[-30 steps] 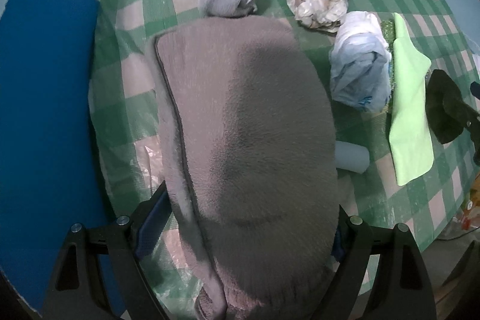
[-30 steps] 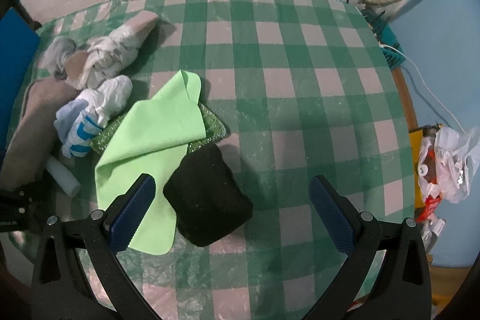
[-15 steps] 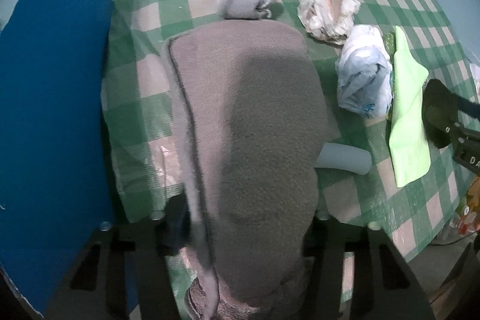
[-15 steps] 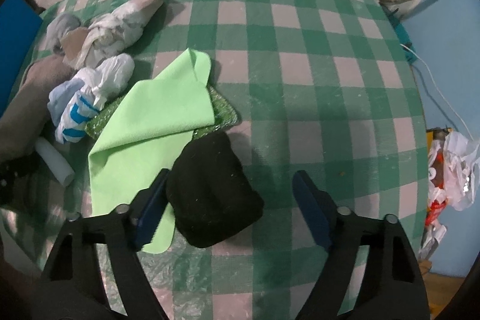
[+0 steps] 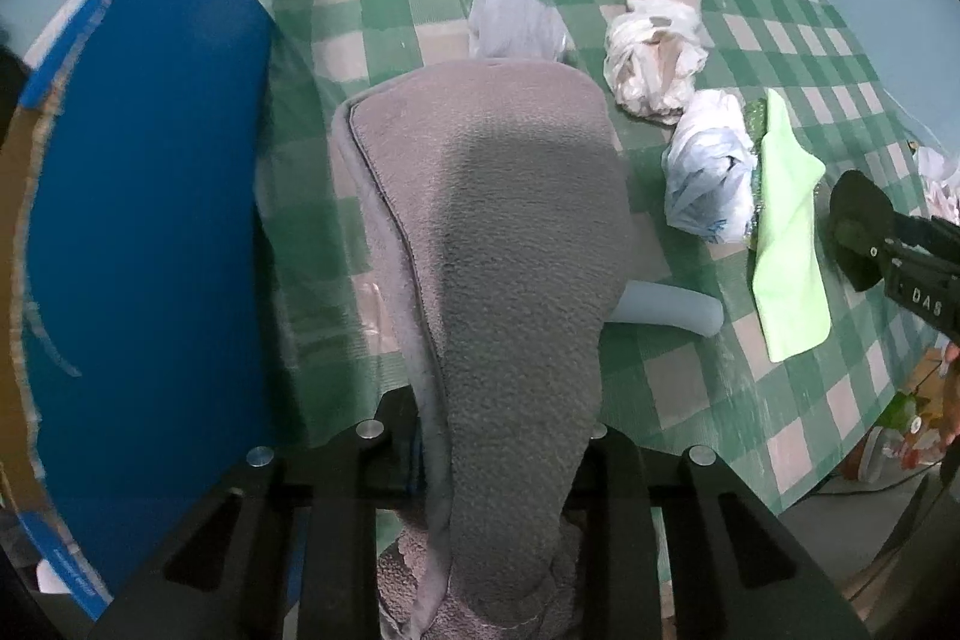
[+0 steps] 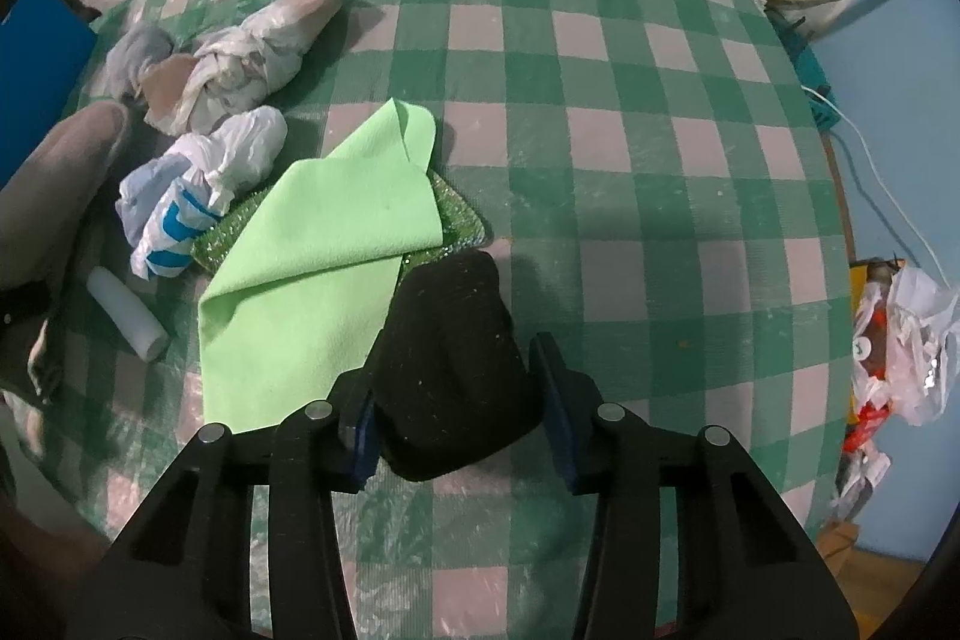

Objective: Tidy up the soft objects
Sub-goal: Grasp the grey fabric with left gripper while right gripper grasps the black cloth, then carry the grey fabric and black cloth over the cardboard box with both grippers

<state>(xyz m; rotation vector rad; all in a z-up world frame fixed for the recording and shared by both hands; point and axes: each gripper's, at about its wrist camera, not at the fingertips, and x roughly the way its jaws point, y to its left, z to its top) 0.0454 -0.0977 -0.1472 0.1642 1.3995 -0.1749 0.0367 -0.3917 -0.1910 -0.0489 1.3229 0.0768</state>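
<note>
Gripping comes first: the left claw (image 5: 498,436), just closing, pinches the grey fleece towel (image 5: 492,244) at six o'clock on the tabletop (image 6: 600,160). The right claw (image 6: 456,400), just closing, brackets the black cloth (image 6: 450,364), seemingly touching; next, lift both.

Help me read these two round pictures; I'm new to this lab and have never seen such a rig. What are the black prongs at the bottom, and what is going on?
No robot here: a person holds a two-finger gripper in each hand, with a fisheye camera looking along its fingers. The prongs are those fingers.

The left-hand view shows the left gripper pinching a grey fleece towel; its jaws have just been closing on it.

The right-hand view shows the right gripper with jaws just closing around a black cloth bundle, seemingly touching its sides.

Also on the green checked tablecloth: a light green cloth over a sparkly green pad, two knotted plastic bags, a white roll and a blue-grey bundle.
</note>
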